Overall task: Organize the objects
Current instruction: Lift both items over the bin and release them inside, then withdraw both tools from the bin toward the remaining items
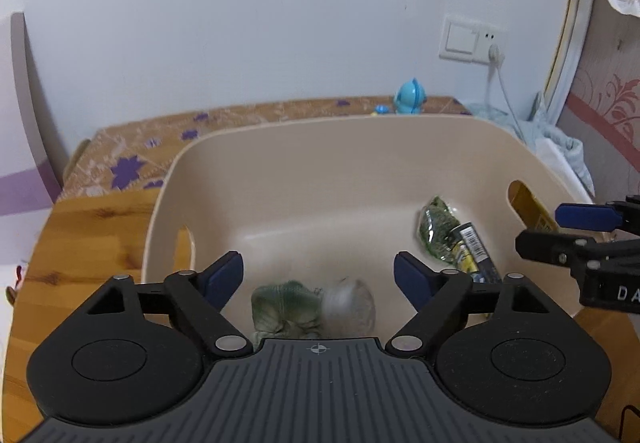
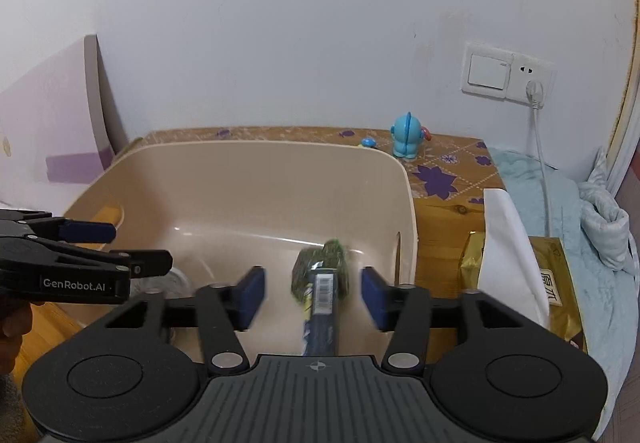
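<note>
A beige plastic basket stands on the wooden table and also shows in the right wrist view. In it lie a green snack packet with a dark barcoded packet, and a blurred green-and-clear object. My left gripper is open above that blurred object, touching nothing. My right gripper is open above the barcoded packet and green packet, which lie between its fingers untouched.
A blue toy figure stands behind the basket on a patterned cloth. A wall socket with a cable is at the right. A white tissue and gold box lie right of the basket, beside light blue bedding.
</note>
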